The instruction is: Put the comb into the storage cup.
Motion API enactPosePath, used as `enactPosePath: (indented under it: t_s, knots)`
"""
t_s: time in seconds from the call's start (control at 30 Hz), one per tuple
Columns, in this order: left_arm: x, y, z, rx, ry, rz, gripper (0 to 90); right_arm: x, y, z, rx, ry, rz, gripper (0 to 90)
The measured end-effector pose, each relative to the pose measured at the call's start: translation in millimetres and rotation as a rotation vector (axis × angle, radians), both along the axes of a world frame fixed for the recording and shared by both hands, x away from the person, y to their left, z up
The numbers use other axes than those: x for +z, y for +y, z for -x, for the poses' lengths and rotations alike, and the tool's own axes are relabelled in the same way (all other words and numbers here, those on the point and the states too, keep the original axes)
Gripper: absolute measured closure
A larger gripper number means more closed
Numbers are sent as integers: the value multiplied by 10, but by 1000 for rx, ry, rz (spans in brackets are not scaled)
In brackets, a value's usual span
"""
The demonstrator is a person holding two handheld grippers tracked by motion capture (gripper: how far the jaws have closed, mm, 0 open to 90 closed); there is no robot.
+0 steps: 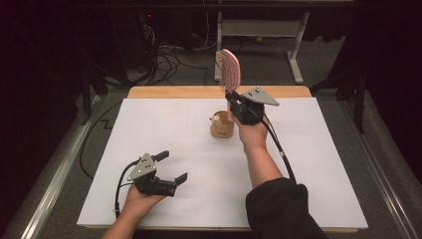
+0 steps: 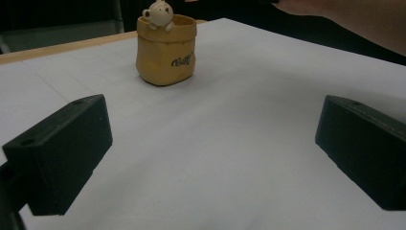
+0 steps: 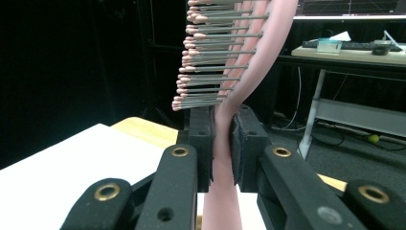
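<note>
A pink hairbrush (image 1: 229, 69) stands upright in the air, bristles to the left, above a small tan cup (image 1: 222, 126) with a little cream figure on its rim. My right gripper (image 1: 234, 101) is shut on the brush's handle, just right of the cup. In the right gripper view the jaws pinch the pink hairbrush handle (image 3: 224, 143) below the bristles, my right gripper (image 3: 223, 139) closed around it. My left gripper (image 1: 174, 167) rests open near the table's front left, nothing between its fingers. In the left gripper view the tan cup (image 2: 166, 50) stands ahead of my left gripper (image 2: 213, 153).
A white sheet (image 1: 149, 139) covers the wooden table (image 1: 169, 91). Beyond the far edge lie cables (image 1: 169, 59) and a desk frame (image 1: 293, 50) on the floor. A forearm (image 2: 354, 21) crosses the upper right of the left gripper view.
</note>
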State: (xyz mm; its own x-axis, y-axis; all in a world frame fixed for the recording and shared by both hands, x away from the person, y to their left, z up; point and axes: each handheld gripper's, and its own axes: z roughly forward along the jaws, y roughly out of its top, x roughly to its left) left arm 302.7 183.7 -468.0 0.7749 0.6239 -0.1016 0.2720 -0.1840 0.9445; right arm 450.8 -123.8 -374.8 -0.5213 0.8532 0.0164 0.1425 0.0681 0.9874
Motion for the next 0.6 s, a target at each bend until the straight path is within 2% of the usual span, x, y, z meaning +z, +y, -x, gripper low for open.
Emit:
enactPosePath:
  t_s: [0.23, 0.6]
  knots:
    - [-5, -12, 3, -2, 5, 2, 0, -67, 52, -91, -4, 18, -2, 818]
    - [-4, 11, 12, 6, 5, 3, 0, -128, 102, -143, -8, 35, -3, 818]
